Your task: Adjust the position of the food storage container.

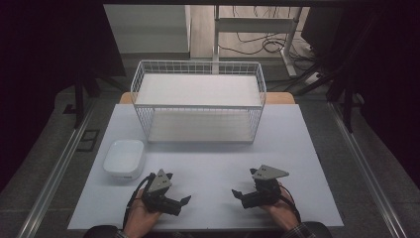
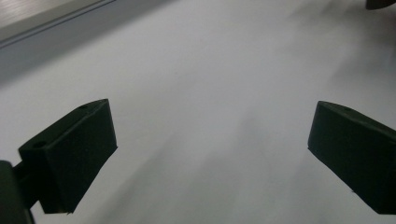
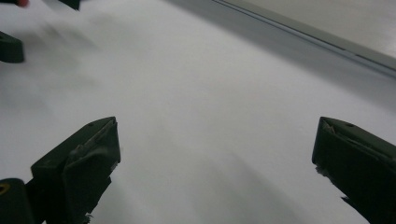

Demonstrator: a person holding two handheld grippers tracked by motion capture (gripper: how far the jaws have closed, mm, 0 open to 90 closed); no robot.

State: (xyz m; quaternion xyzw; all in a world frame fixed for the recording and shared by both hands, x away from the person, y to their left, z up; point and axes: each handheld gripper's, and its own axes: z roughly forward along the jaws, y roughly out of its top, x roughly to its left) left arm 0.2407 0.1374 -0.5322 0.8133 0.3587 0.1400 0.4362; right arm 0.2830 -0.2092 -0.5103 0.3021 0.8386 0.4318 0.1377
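A hand holds my left gripper (image 1: 179, 187) low over the white table mat (image 1: 213, 158) near its front edge, jaws open wide and pointing right. The right gripper (image 1: 241, 182) faces it from the right, also open, in the other hand. Bare mat lies between them. In the left gripper view the left gripper (image 2: 210, 149) has only mat between its black fingers (image 2: 70, 158). The right gripper view shows the right gripper (image 3: 215, 158) the same way, fingers (image 3: 74, 168) apart over bare mat. Neither holds anything.
A white wire basket (image 1: 198, 105) stands at the back middle of the mat. A white square dish (image 1: 124, 158) sits at the left, just beyond the left gripper. Metal rails (image 1: 54, 173) run along both sides of the table.
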